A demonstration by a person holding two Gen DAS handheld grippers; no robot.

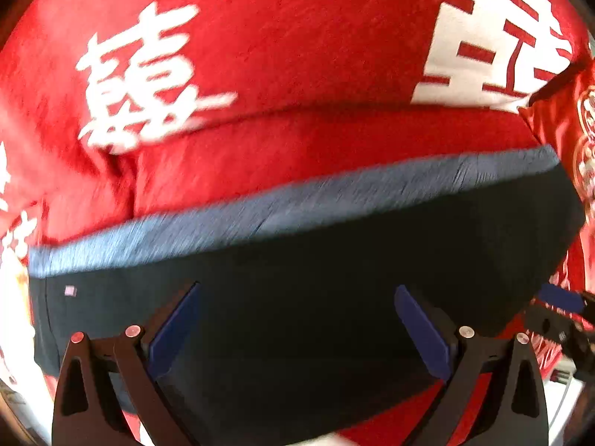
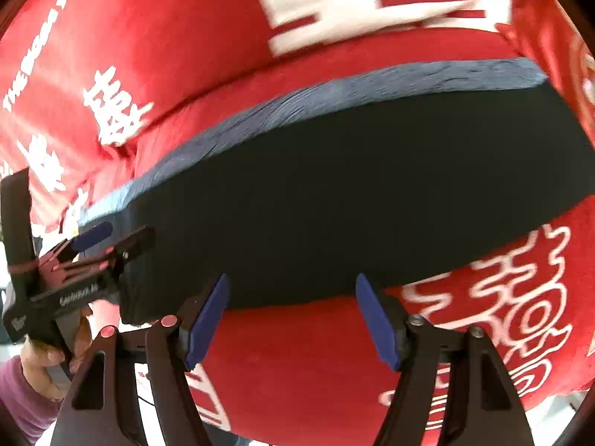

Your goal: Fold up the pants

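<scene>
Both hand-held grippers, jaws apart, hover over the dark pants.

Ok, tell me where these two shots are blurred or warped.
Left wrist view: motion smear streaks the grey-blue band of the dark navy folded pants and the white characters on the red plush blanket; fisheye bows the band. Right wrist view: the blanket lettering is likewise soft, while the open right gripper stays fairly sharp, as does the left gripper.
</scene>
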